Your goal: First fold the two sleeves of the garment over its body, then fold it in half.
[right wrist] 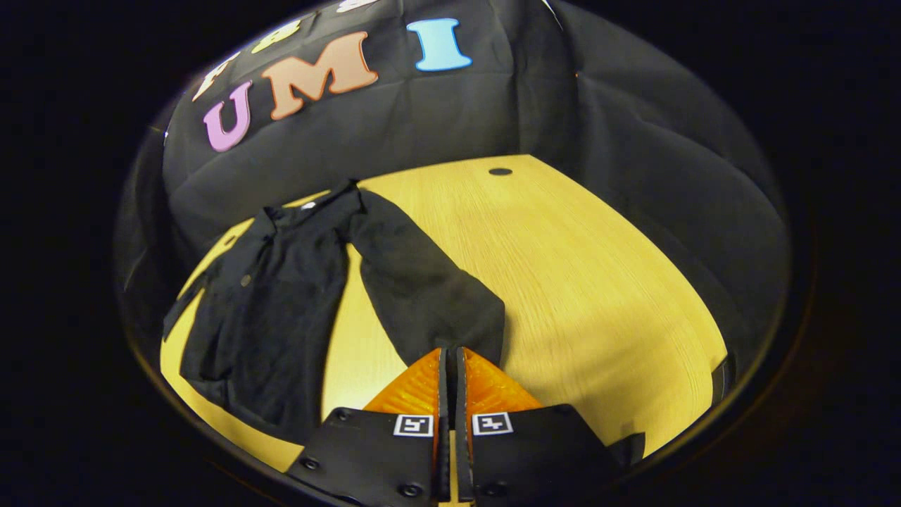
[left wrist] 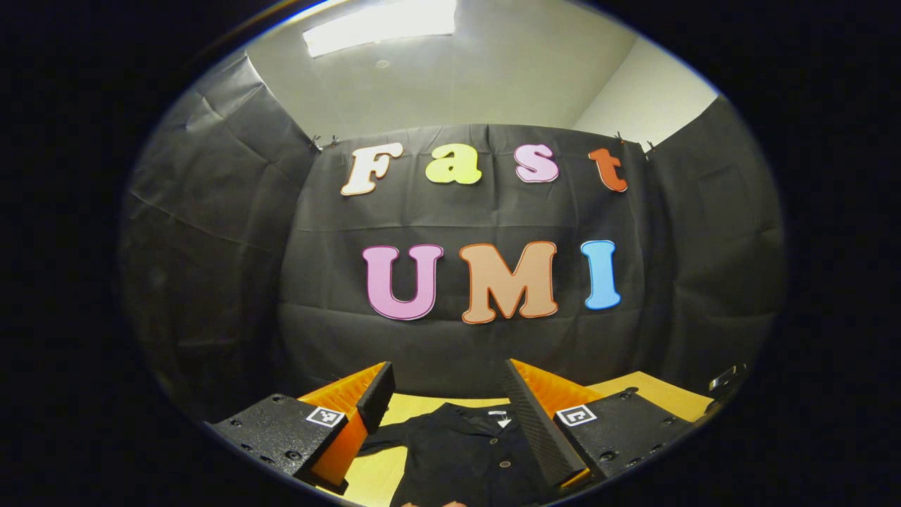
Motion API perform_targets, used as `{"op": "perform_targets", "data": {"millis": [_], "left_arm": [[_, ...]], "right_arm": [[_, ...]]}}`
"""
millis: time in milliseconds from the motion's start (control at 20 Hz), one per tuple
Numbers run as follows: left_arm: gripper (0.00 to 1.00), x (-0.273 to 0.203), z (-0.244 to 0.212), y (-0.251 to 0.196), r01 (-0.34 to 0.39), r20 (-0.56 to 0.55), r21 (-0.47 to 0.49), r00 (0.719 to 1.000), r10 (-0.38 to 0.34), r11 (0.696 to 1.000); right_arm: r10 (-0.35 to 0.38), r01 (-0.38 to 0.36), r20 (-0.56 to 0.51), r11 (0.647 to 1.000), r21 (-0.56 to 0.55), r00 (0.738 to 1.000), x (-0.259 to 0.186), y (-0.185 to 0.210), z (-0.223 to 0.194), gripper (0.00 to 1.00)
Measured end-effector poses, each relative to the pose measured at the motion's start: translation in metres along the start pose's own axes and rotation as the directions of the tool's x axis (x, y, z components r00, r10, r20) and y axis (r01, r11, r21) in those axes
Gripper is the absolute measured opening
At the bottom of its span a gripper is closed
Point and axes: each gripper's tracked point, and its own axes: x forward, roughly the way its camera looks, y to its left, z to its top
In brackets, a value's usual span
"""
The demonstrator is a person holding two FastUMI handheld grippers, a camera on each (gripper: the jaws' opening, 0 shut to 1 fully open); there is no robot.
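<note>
Right fingers closed at the cuff of a dark shirt spread on the bench

Nearest, the right gripper (right wrist: 450, 352) has its fingers pressed together at the cuff of the sleeve (right wrist: 422, 282); whether cloth is pinched between them I cannot tell. The left gripper (left wrist: 447, 387) hangs above with fingers spread wide, empty. Beyond lies one garment (right wrist: 281, 310), buttoned, flat on the bench (right wrist: 598, 282), collar toward the wall; I count two sleeves, the far one (right wrist: 186, 299) mostly hidden. It looks light, limp and non-slippery, so cuff and hem corners seem the best holds.
</note>
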Motion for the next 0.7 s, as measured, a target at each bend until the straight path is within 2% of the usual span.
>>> {"op": "perform_targets", "data": {"millis": [100,150,300,650,700], "left_arm": [[0.93,0.004,0.004,-0.001,0.005,0.018,0.0,1.0,-0.005,1.0],[0.93,0.006,0.002,-0.001,0.01,0.022,-0.001,1.0,-0.01,1.0],[0.93,0.015,-0.004,0.001,0.041,0.008,-0.02,0.999,-0.04,0.999],[0.96,0.032,-0.008,0.051,0.017,0.015,-0.039,1.0,-0.016,0.999],[0.94,0.034,-0.009,0.061,0.007,0.012,-0.037,1.0,-0.007,0.999]], "right_arm": [[0.027,-0.025,0.046,0.999,-0.032,0.999,-0.01,0.011,0.031,0.03],[0.037,-0.033,0.092,0.999,-0.042,0.995,-0.015,0.019,0.054,0.06],[0.076,-0.062,0.155,0.994,-0.095,0.985,-0.028,0.052,0.108,0.06],[0.185,-0.124,0.218,0.956,-0.266,0.958,-0.014,0.166,0.194,0.06],[0.209,-0.143,0.221,0.949,-0.282,0.953,-0.009,0.184,0.203,0.1]]}}
